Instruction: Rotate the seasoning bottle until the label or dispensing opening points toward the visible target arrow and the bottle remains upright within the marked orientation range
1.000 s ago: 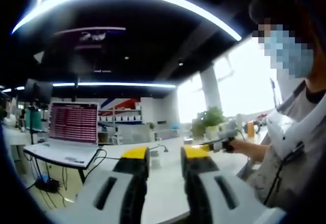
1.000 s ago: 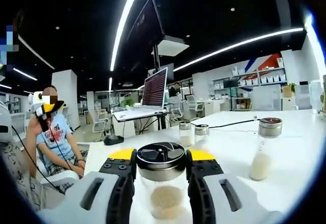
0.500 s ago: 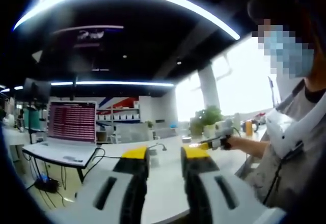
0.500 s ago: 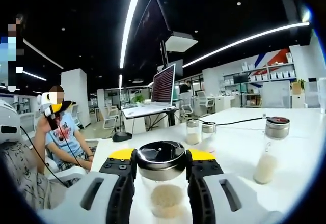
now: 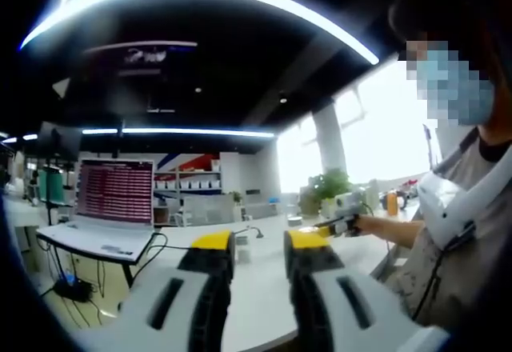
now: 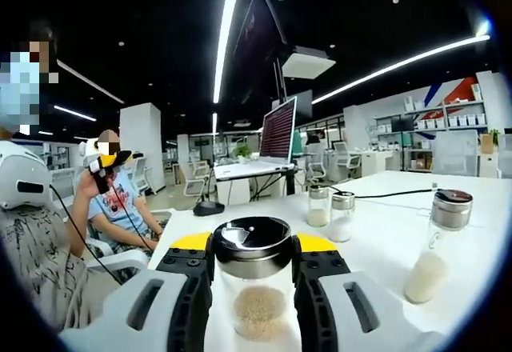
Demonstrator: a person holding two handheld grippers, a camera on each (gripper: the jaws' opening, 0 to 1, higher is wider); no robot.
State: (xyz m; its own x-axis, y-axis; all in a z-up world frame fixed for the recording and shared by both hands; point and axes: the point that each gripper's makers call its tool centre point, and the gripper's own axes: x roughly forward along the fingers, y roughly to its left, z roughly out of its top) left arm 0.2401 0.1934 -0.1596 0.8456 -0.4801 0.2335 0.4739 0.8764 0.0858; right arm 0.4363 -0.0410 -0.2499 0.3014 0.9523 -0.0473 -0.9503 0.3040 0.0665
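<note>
While the right gripper [image 6: 253, 256] is clamping the upright bottle [image 6: 253, 288] above the bench [image 6: 384, 208], the left gripper [image 5: 260, 244] is hovering empty, jaws parted.

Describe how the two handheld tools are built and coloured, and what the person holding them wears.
Left tool and right tool look alike: two chunky grey jaws with dark inner faces, a slot in each, and yellow caps at the tips. The person wears a grey top with a white strap across it; a thin black cable hangs down the front.
</note>
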